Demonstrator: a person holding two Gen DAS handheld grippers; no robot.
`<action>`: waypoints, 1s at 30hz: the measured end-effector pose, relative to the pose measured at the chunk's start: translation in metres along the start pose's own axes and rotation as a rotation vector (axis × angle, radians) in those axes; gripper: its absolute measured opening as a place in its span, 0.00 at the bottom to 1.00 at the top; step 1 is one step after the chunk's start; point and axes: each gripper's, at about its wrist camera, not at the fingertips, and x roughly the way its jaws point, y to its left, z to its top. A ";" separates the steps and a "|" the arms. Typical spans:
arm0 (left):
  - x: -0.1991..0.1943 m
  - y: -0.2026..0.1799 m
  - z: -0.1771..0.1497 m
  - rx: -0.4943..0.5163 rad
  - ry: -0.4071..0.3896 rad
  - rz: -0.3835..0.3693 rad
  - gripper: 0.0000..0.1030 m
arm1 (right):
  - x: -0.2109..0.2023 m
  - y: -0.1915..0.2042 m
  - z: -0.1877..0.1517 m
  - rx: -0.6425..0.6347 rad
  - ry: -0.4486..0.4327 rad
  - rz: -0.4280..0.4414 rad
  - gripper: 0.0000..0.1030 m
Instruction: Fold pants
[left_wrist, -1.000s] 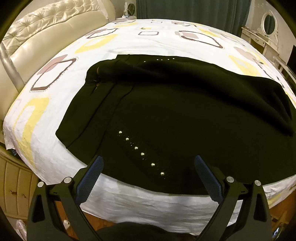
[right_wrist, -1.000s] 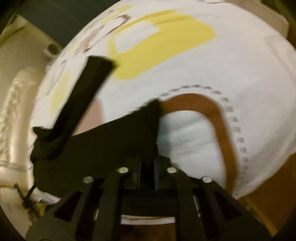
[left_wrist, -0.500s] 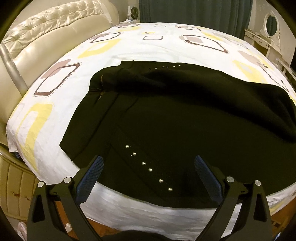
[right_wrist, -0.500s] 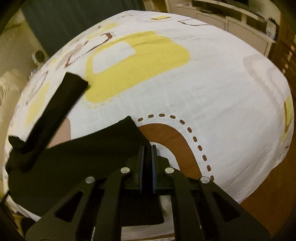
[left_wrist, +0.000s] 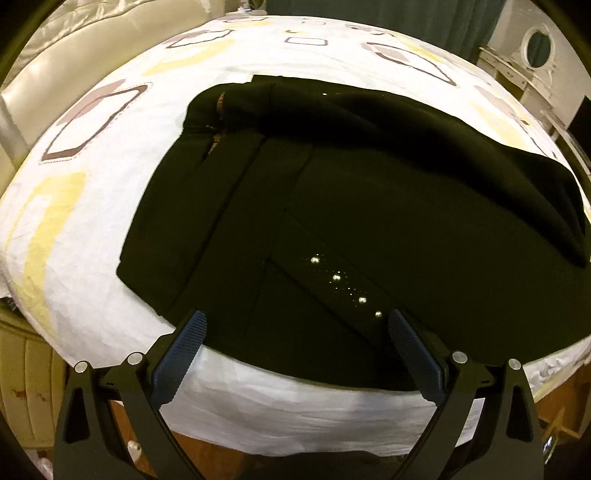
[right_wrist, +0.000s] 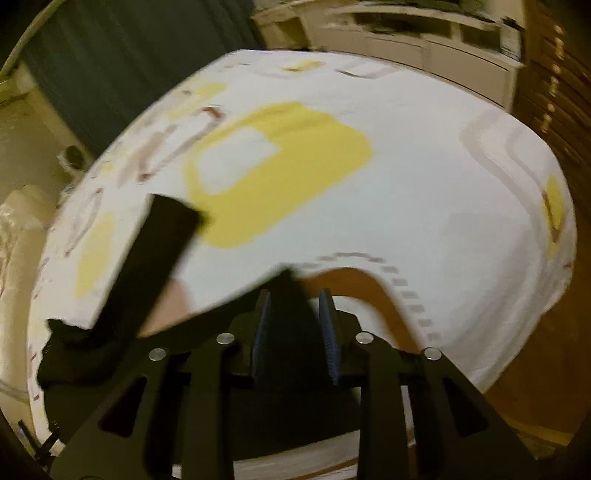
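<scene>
Black pants with a row of shiny studs lie spread on the bed, waistband at the left, one leg lying across the far side. My left gripper is open and empty, its blue pads over the near edge of the pants. In the right wrist view the pants' leg end lies between the parted blue pads of my right gripper, which has opened a little. The other leg stretches away to the left. The view is blurred.
The bed has a white sheet with yellow and brown shapes. A cream tufted headboard is at the left. A white dresser with an oval mirror stands at the right. Dark curtains and white cabinets lie beyond the bed.
My right gripper, shut on the leg end before, has opened slightly and pulled back. My left gripper has moved in closer over the pants' near edge, still open.
</scene>
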 end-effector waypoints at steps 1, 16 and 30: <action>0.003 0.001 0.001 0.008 0.006 -0.012 0.95 | -0.003 0.021 -0.001 -0.035 -0.004 0.019 0.38; -0.064 0.060 0.105 0.098 -0.143 -0.236 0.95 | 0.032 0.301 -0.022 -0.493 0.196 0.398 0.64; 0.091 0.110 0.218 -0.032 0.174 -0.447 0.95 | 0.140 0.388 -0.026 -0.586 0.355 0.325 0.65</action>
